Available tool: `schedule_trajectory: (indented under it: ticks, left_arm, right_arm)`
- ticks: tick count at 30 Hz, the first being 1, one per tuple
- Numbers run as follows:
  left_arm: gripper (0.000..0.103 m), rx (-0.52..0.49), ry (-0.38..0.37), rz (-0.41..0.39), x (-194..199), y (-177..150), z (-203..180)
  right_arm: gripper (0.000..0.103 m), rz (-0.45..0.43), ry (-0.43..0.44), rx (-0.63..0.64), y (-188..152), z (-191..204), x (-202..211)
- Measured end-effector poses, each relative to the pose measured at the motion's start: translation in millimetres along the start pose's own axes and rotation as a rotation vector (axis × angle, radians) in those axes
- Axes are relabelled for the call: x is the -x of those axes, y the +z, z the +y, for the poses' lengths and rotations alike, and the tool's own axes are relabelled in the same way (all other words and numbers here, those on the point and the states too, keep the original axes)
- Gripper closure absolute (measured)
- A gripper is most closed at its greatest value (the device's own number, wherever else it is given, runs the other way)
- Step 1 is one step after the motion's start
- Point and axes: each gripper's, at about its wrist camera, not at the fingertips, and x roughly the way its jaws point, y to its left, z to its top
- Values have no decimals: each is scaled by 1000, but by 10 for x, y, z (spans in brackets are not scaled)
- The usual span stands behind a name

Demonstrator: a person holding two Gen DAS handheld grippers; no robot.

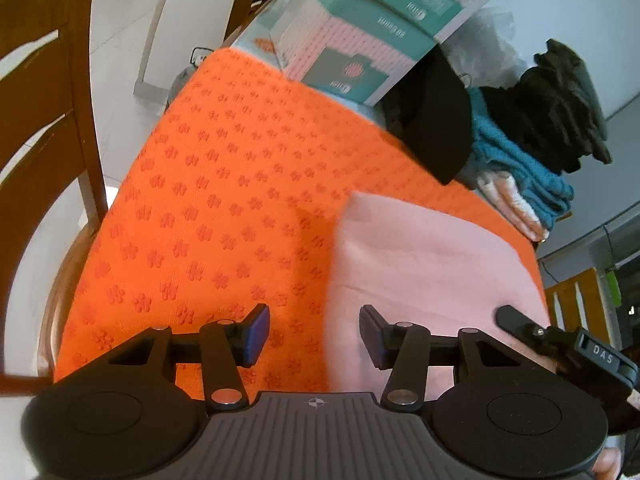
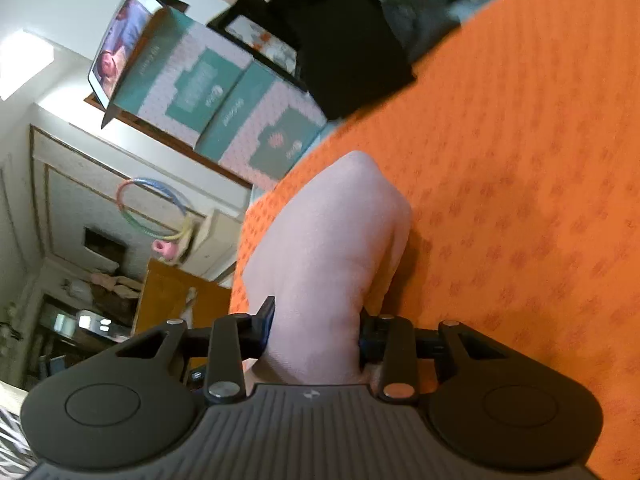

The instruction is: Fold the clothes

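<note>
A pink cloth lies on the orange flower-patterned mat, right of centre, and its left edge is blurred. My left gripper hovers open over the mat at the cloth's near-left edge, holding nothing. My right gripper reaches in from the right over the cloth. In the right wrist view the pink cloth bulges up in a hump and fills the wide gap of the right gripper. Its fingers stand far apart on either side of the fabric.
A stack of folded clothes, teal, black and pale pink, sits at the mat's far right. Teal-and-pink cardboard boxes and a black item stand along the back. A wooden chair is at the left.
</note>
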Motion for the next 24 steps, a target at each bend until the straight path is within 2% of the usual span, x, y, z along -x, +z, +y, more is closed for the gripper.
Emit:
schedule_trajectory:
  ticks: [3, 8, 12, 16, 20, 24]
  left_arm:
    - [51, 4, -13, -9, 81, 14, -38]
    - [51, -4, -49, -18, 173, 6, -143]
    - [51, -1, -83, -7, 186, -2, -232]
    - [51, 12, -109, 2, 209, -1, -258]
    - [51, 55, -146, 9, 269, -3, -218]
    - [48, 150, -208, 9, 355, -50, -84]
  right_arm:
    - [62, -29, -72, 64, 134, 85, 231]
    - [62, -51, -285, 329, 375, 405, 637]
    - [62, -34, -471, 626, 450, 791, 795]
    - [62, 53, -656, 968, 218, 1134, 665]
    - [61, 170, -715, 1221, -175, 1351, 326]
    - [57, 264, -651, 1328, -551, 1467, 61]
